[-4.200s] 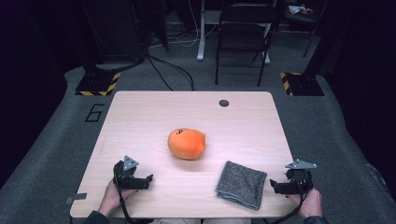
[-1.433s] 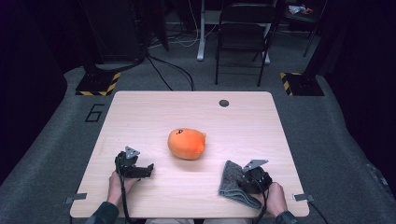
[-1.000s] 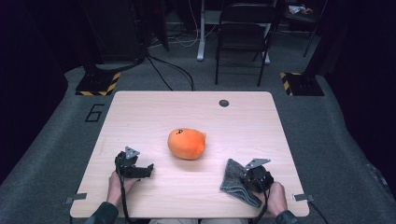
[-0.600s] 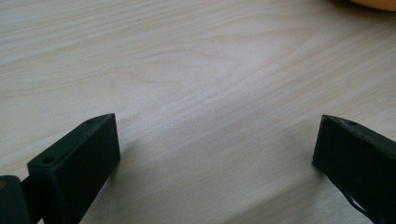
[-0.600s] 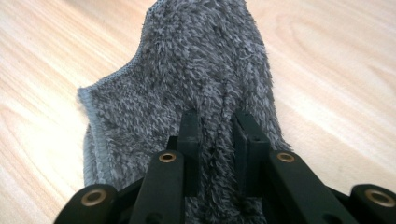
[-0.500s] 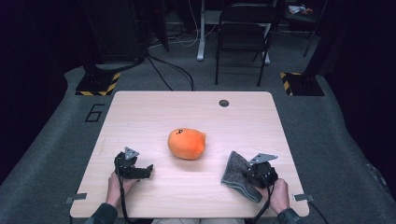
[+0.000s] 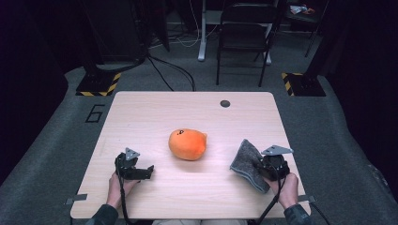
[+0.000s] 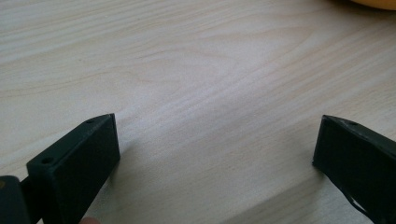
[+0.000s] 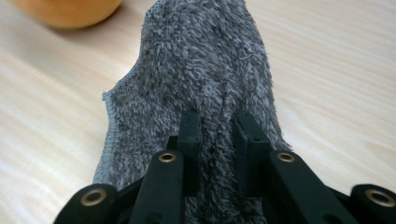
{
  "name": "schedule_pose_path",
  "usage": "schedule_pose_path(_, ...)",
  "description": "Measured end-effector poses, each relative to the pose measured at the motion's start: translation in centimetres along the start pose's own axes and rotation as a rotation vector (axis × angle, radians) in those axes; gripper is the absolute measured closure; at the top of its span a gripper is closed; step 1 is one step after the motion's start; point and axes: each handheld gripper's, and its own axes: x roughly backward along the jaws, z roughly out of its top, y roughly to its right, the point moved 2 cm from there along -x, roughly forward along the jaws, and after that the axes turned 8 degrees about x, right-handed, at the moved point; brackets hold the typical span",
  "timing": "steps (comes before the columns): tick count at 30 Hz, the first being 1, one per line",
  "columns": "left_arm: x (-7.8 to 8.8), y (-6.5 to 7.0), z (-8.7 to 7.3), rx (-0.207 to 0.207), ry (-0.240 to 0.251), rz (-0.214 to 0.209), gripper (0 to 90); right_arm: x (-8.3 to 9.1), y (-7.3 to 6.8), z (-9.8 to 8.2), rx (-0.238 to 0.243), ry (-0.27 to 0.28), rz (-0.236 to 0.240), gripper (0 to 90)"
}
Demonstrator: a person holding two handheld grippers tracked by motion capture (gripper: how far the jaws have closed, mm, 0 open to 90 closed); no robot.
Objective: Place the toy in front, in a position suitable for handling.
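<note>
Grey fuzzy cloth (image 9: pixel 201 79) is pinched between the jaws of the right hand-held gripper (image 9: pixel 217 135) near the front right of the tabletop (image 7: pixel 155 112) — one edge raised off the wood, the rest trailing down toward the surface. An orange plush toy (image 7: pixel 187 144) sits near the middle, just left of the cloth. The left hand-held gripper (image 8: pixel 215 149) rests low at the front left, jaws spread wide over bare wood — nothing between them.
</note>
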Motion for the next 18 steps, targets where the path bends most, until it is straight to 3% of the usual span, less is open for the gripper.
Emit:
schedule_pose_path(3, 0.0, 0.0, 0.0, 0.000, 0.001, 0.001, 0.0, 0.2, 1.4, 0.6, -0.039, 0.011, -0.037, 74.8)
schedule_pose_path(5, 0.0, 0.0, 0.0, 0.000, 0.001, 0.000, 0.0, 0.1, 1.8, 0.7, -0.041, 0.014, -0.044, 74.8)
schedule_pose_path(6, 0.0, 0.0, 0.0, 0.000, -0.001, 0.000, 0.0, 0.1, 2.7, 1.0, -0.060, 0.024, -0.059, 74.8)
schedule_pose_path(14, 0.0, 0.0, 0.0, 0.000, 0.007, 0.002, 0.0, -1.0, 5.3, 1.7, -0.112, 0.016, -0.092, 74.7)
schedule_pose_path(18, 0.0, 0.0, 0.0, -0.001, 0.005, -0.001, 0.0, -1.6, 5.9, 1.8, -0.128, 0.007, -0.100, 74.7)
